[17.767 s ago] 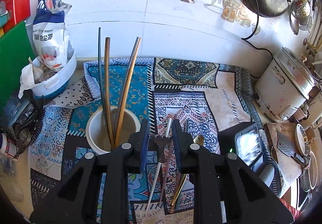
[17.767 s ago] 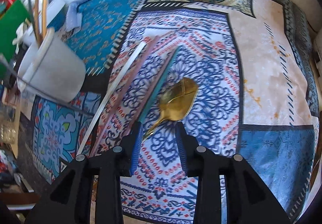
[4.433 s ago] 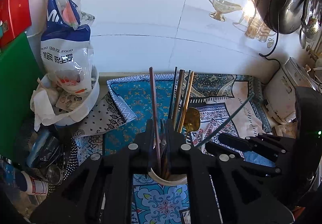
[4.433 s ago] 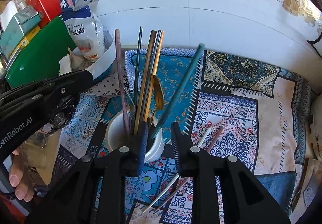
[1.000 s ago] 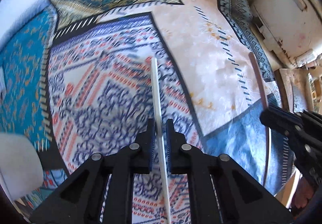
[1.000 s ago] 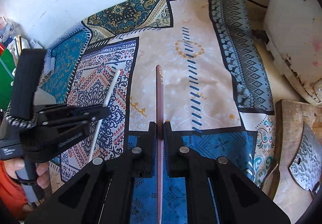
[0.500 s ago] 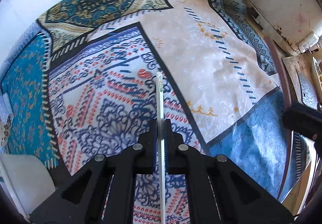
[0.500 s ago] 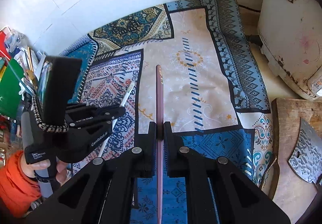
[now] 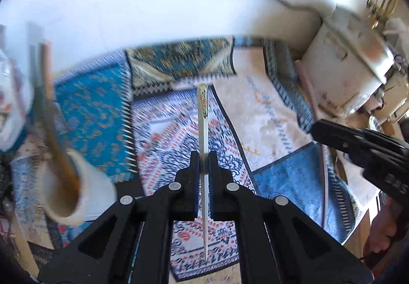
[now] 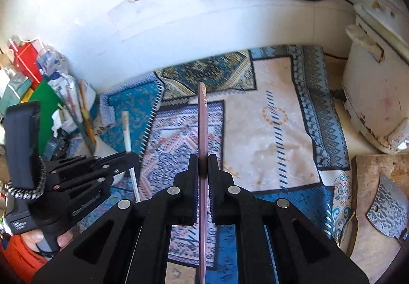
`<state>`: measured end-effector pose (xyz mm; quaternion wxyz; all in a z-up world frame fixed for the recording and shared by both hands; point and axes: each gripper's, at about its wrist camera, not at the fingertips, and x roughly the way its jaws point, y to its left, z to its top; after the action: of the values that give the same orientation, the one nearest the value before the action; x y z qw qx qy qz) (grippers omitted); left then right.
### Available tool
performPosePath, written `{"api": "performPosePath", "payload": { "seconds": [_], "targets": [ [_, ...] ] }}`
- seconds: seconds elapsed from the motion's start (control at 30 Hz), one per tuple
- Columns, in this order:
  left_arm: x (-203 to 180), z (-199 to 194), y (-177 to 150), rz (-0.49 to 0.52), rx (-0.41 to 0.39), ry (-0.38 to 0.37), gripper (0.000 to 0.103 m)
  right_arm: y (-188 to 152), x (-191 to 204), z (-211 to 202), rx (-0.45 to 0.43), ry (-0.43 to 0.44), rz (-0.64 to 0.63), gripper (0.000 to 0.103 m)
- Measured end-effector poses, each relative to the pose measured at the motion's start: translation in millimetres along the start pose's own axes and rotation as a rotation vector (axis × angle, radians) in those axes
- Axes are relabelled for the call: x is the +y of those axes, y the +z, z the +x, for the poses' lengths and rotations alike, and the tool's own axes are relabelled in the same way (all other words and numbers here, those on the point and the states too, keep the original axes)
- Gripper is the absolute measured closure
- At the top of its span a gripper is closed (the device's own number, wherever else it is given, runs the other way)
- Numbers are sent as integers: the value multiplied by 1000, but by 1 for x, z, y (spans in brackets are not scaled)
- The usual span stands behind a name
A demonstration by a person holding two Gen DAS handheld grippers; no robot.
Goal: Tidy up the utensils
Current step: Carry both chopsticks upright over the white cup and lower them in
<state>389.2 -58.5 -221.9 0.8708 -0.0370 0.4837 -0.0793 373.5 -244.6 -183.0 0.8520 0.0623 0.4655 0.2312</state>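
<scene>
My view opens on a white tiled wall behind a counter spread with a patchwork cloth (image 10: 276, 130) of blue, teal and cream panels, one cream rice cooker (image 10: 375, 95) to the right and one cleaver (image 10: 388, 210) on a wooden board. I have my left gripper (image 9: 203, 164) clamped on one white chopstick (image 9: 203, 115) and my right gripper (image 10: 203, 166) clamped on one pink chopstick (image 10: 202, 125), both raised above the cloth. One white cup (image 9: 76, 189) at the left holds several sticks too blurred to count, and I can read no writing.
</scene>
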Motion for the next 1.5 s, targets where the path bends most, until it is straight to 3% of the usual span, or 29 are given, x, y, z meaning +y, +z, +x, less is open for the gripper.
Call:
{"api": "performPosePath", "payload": {
  "seconds": [0.33, 0.7, 1.07, 1.5],
  "targets": [
    [39, -96, -1, -46, -195, 80, 99, 22, 74, -21, -110, 81, -117, 97],
    [102, -162, 7, -127, -339, 153, 99, 48, 159, -21, -188, 170, -214, 97],
    [159, -163, 22, -201, -383, 145, 99, 66, 207, 32, -196, 170, -212, 97],
    [194, -125, 31, -188, -358, 99, 99, 77, 223, 80, -275, 47, -155, 97]
  ]
}}
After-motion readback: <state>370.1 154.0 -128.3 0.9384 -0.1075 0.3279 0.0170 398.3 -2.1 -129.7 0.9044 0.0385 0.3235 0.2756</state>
